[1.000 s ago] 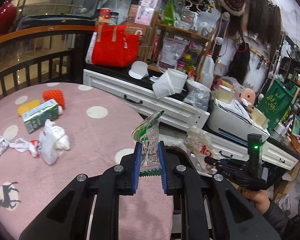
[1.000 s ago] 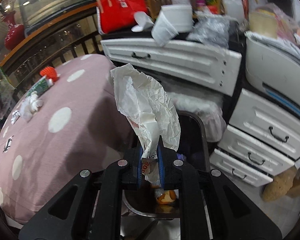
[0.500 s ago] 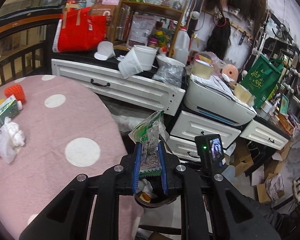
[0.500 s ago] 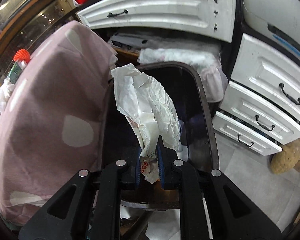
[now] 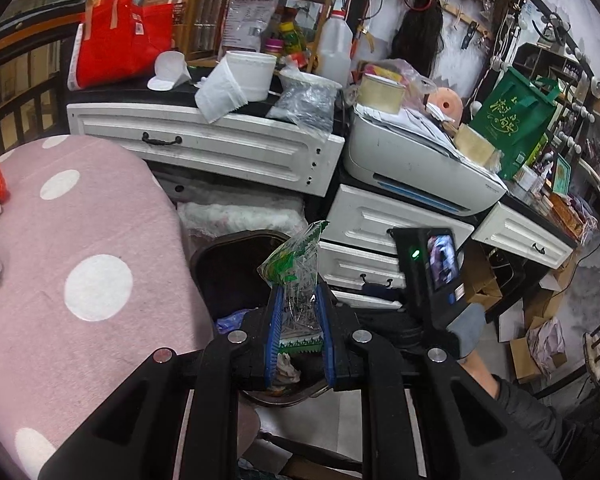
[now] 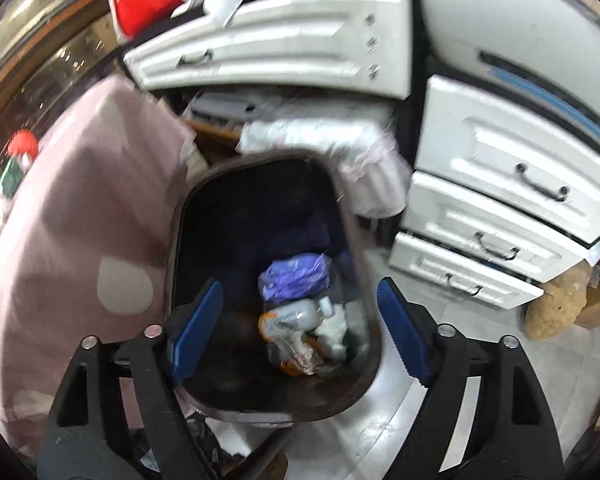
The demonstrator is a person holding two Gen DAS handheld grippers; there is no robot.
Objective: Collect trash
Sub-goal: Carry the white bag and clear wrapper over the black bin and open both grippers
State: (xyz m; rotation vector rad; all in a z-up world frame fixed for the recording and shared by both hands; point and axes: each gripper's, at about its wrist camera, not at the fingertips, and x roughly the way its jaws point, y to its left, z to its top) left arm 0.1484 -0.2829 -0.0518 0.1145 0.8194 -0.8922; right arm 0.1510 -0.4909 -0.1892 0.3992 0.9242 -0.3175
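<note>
Nearest the lens, the left gripper [image 5: 299,334] is clamped on a clear plastic wrapper [image 5: 296,280] with green print – its blue pads pinch the lower half while the torn top stands free above them. It looks feather-light, limp and slick (the sort of film that slides out unless squeezed flat), so low across the flat middle seems the right place to take it. It hangs over the near rim of the dark trash bin [image 5: 236,242], beside the pink dotted tablecloth [image 5: 80,240].

The right gripper [image 6: 296,332] is opening, jaws spread wide with nothing between them, poised above the bin's mouth. Below lie crumpled trash: a purple bag [image 6: 294,276], white paper, an orange-printed packet. Beyond the bin stand the white drawers [image 6: 512,184].
</note>
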